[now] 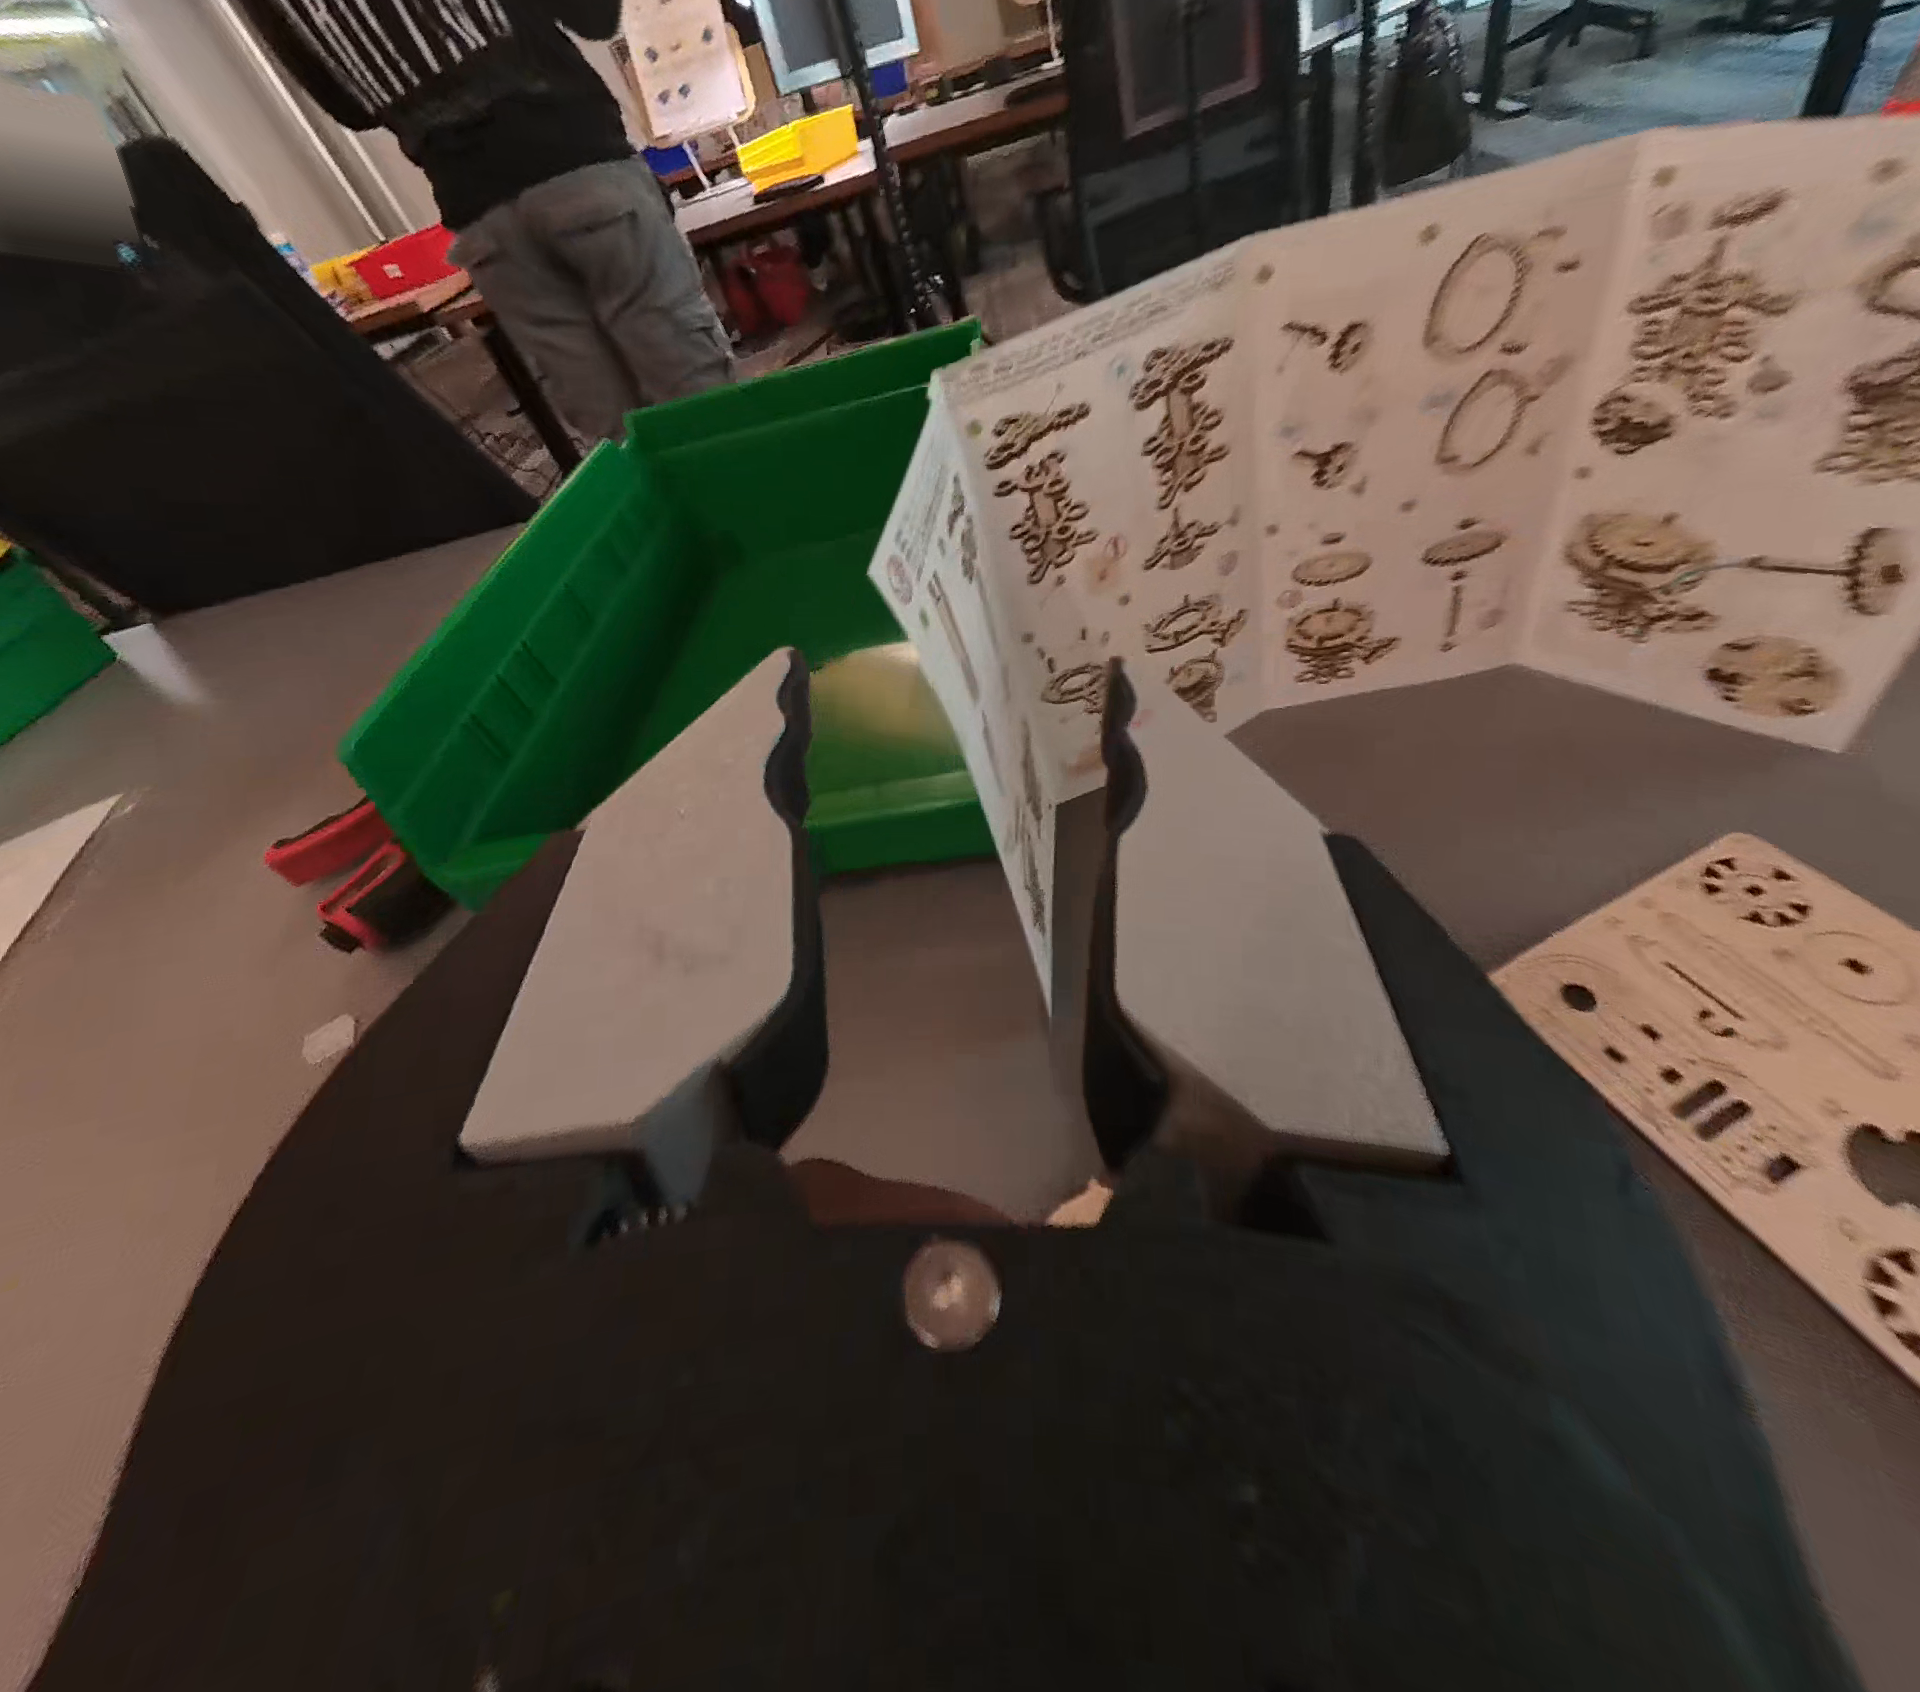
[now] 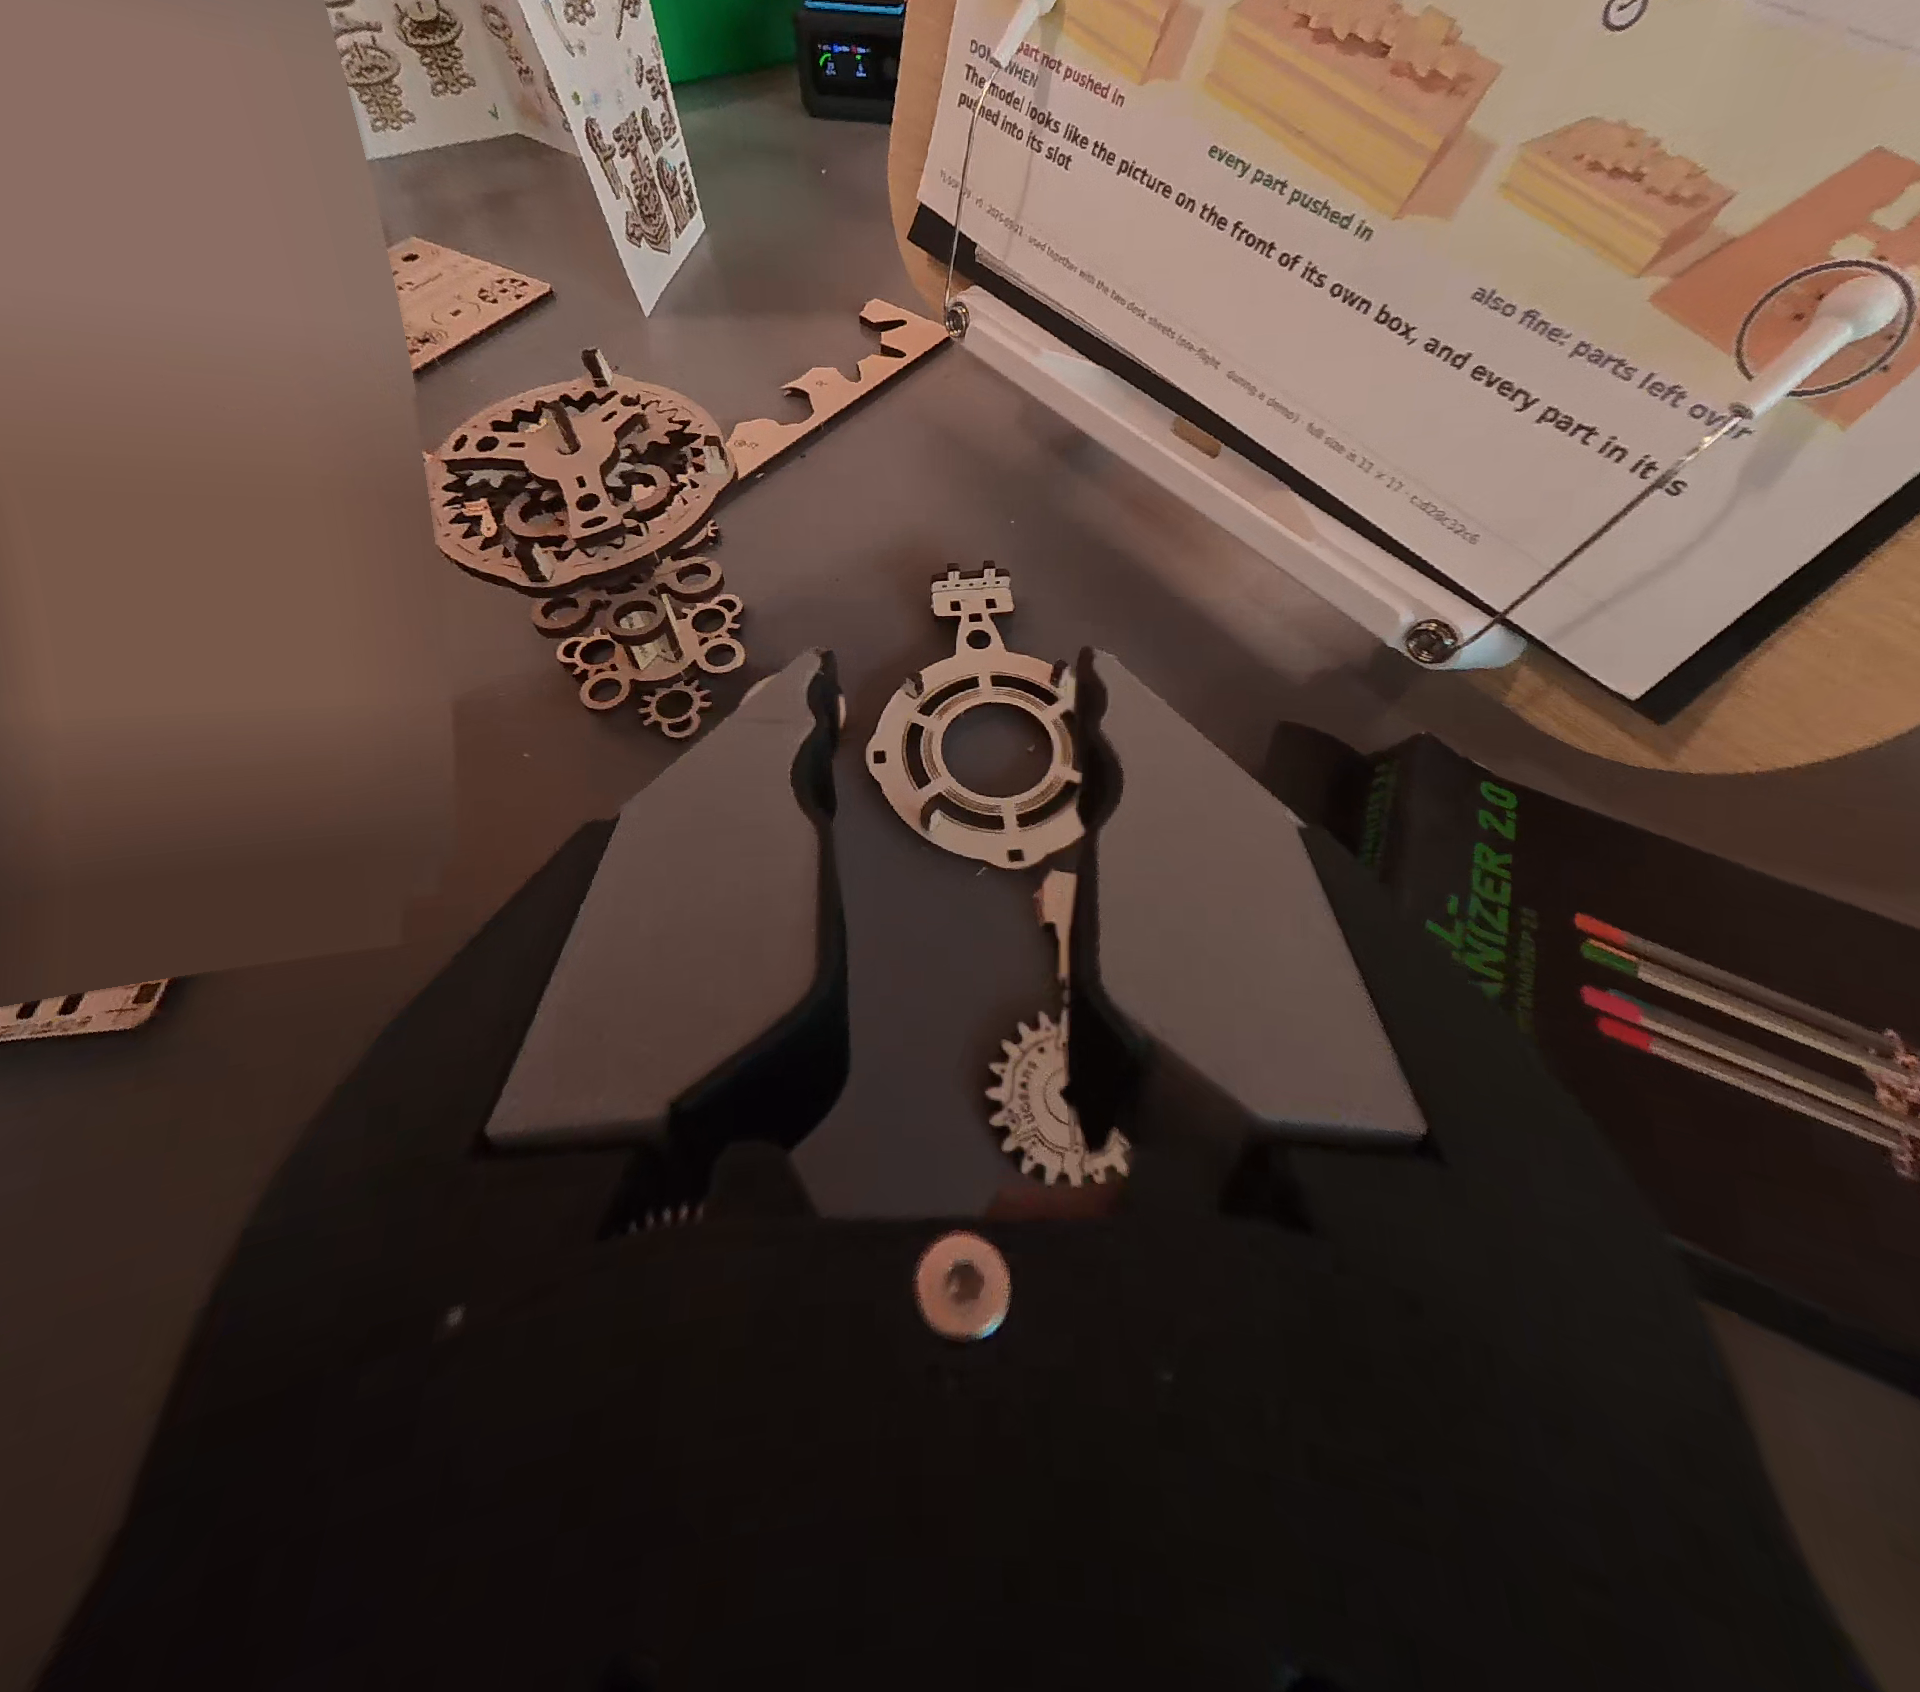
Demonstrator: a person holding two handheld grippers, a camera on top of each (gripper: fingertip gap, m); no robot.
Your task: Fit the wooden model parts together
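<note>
Now the right gripper (image 2: 951, 712) hangs half-open and empty over the flat ring part (image 2: 977, 759) on the table, the built-up model (image 2: 582, 499) far-left, and the left gripper (image 1: 951, 707) empty too — close crooked and that thin ring could skid or snap.

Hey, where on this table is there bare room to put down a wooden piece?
Bare table lies between the half-built model, the folded instruction sheet and the display stand. In the left wrist view, there's open grey surface left of the green bin. It's crowded around the ring part and gear.
</note>
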